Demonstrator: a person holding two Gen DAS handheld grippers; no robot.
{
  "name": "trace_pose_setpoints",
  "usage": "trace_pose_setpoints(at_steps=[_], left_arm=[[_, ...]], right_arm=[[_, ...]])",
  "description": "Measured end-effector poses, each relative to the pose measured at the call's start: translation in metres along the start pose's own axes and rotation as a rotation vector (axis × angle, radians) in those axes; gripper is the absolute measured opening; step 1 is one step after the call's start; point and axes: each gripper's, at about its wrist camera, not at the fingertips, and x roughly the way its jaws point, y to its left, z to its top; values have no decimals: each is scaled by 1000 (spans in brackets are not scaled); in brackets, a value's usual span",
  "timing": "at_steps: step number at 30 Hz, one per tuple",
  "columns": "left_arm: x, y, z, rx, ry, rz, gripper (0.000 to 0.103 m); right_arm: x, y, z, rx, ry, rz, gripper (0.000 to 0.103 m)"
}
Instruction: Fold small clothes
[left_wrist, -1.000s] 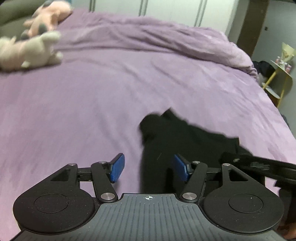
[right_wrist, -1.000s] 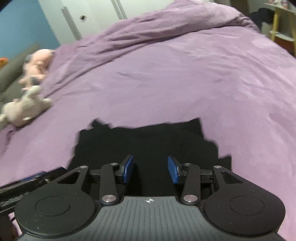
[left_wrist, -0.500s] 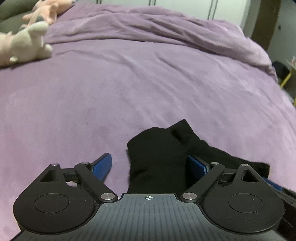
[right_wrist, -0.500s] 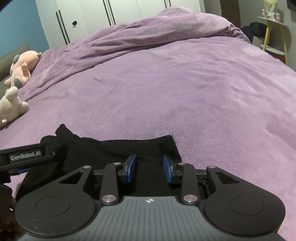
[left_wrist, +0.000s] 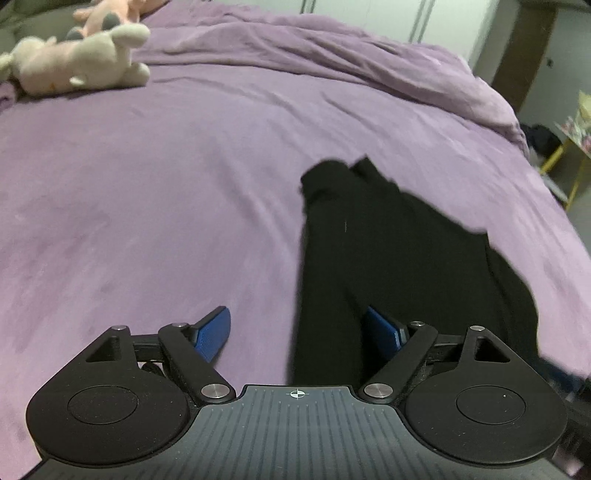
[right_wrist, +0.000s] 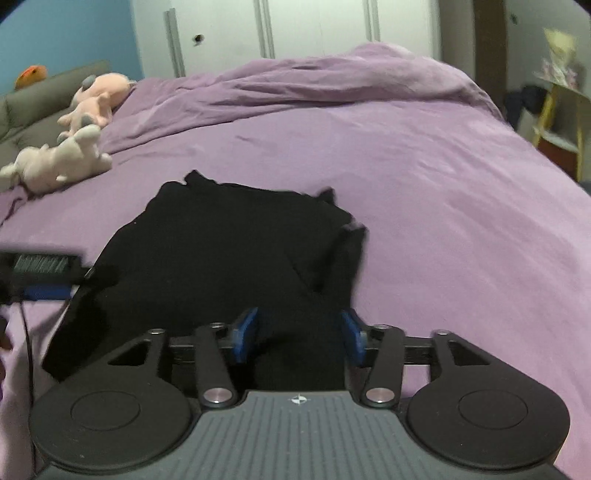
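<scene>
A small black garment (left_wrist: 399, 258) lies on the purple bedspread (left_wrist: 166, 192); it also shows in the right wrist view (right_wrist: 229, 251), with one edge folded over at its right side. My left gripper (left_wrist: 301, 332) is open, its blue pads wide apart, with the garment's left edge between them. My right gripper (right_wrist: 299, 338) is open over the garment's near edge, with black cloth between its pads. The left gripper also shows at the left edge of the right wrist view (right_wrist: 44, 273).
Plush toys lie at the far left of the bed (left_wrist: 77, 62) (right_wrist: 59, 162). A rumpled duvet (right_wrist: 332, 88) lies along the far side. A yellow side table (right_wrist: 561, 110) stands off the bed's right edge. White wardrobe doors (right_wrist: 295, 26) are behind.
Both grippers have moved back, so more of the garment shows ahead. The right jaws have opened wider. The garment's right edge is now folded over.
</scene>
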Motion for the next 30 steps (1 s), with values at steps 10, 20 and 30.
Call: trace_pose_setpoints(at_steps=[10, 20, 30], left_arm=[[-58, -4, -44, 57, 136, 63, 86], [-89, -37, -45, 195, 121, 108, 88], [-98, -38, -30, 154, 126, 93, 93]], right_arm=[[-40, 8, -27, -79, 287, -53, 69], [-58, 30, -15, -24, 368, -72, 79], [-53, 55, 11, -22, 355, -117, 81]])
